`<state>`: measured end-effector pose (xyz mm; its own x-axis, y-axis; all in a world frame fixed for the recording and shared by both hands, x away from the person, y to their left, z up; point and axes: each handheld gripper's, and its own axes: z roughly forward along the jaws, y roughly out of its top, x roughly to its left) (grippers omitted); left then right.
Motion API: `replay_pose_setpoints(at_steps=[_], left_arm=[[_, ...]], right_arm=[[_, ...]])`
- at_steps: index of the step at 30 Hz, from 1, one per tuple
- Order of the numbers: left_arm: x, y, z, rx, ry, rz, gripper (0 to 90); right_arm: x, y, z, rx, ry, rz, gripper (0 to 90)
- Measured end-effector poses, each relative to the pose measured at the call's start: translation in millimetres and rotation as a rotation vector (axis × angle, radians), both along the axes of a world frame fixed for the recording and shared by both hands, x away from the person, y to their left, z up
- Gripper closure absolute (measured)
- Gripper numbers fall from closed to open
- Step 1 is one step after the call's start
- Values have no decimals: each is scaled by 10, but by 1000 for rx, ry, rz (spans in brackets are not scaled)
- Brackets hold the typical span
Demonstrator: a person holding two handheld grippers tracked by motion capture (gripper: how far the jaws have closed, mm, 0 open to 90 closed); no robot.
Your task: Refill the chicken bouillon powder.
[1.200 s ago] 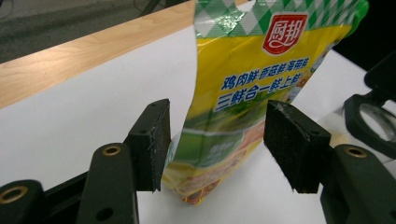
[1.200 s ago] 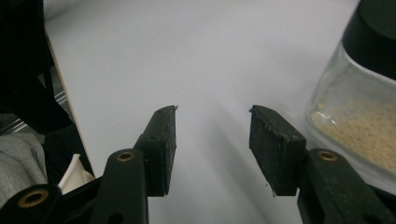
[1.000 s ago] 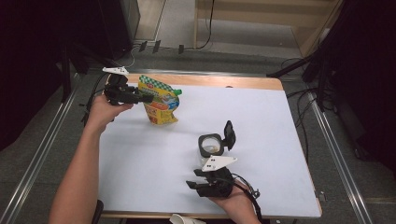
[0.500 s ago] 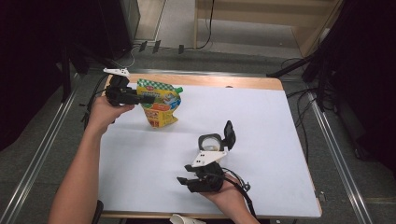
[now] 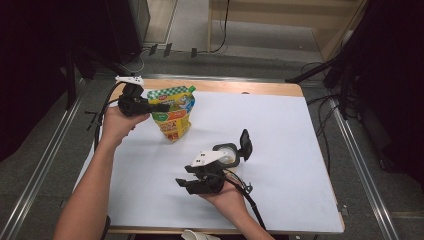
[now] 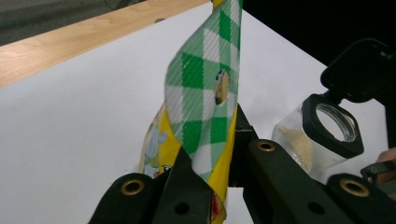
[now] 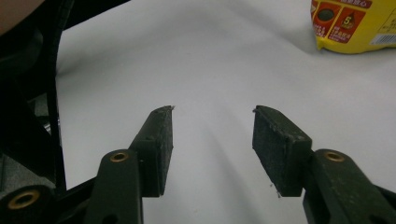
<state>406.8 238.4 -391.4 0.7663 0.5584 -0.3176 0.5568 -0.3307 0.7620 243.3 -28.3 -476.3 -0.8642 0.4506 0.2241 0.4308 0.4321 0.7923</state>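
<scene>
Left gripper (image 5: 162, 106) clamps pouch (image 5: 172, 112) (upright) — right gripper (image 7: 212, 123) agape.

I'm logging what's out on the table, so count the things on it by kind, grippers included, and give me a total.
Refill pouch, green-checked top, yellow body: 1
Clear jar with black flip lid open: 1
Handheld grippers: 2, the left gripper shut on the pouch's top, the right gripper open with nothing between its pads
Total: 4

The left gripper (image 6: 219, 154) pinches the green-checked top of the pouch (image 6: 205, 93), beside an open-lidded jar (image 6: 322, 135) on the desk (image 6: 93, 102).
</scene>
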Motion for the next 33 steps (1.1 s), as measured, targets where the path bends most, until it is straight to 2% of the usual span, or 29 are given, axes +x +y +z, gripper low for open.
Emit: replay_pose_setpoints(at_steps=[3,6,7,9,10,11,13,16,25,27,31,33], left_arm=[[-13,-16,21,0,-5,17,900],[-46,-33,88,-20,-12,32,900],[-82,-39,163,-32,-22,34,900],[-104,-41,202,-39,-29,36,900],[-147,-43,280,-53,-36,26,900],[-147,-43,280,-53,-36,26,900],[-221,-65,370,-65,-43,19,900],[-298,-93,419,-63,-39,2,900],[-511,-97,522,-70,-23,-17,900],[-596,-96,567,-74,-21,-19,900],[-676,-118,587,-64,-19,-22,900],[-736,-148,584,-61,-5,-32,900]], right_arm=[[-10,-27,-27,4,2,-7,491],[-17,-71,-47,7,-1,-17,491],[-14,-94,-53,14,-3,-25,491],[-14,-103,-57,19,-2,-32,492],[-5,-116,-75,26,-4,-37,492],[-4,-121,-84,26,-1,-38,492],[-4,-116,-107,29,4,-40,492],[-7,-96,-126,19,16,-40,492],[14,-29,-150,1,3,-36,485],[31,-2,-161,1,6,-42,482],[44,34,-175,-9,6,-52,482],[63,64,-189,-11,10,-56,479]])
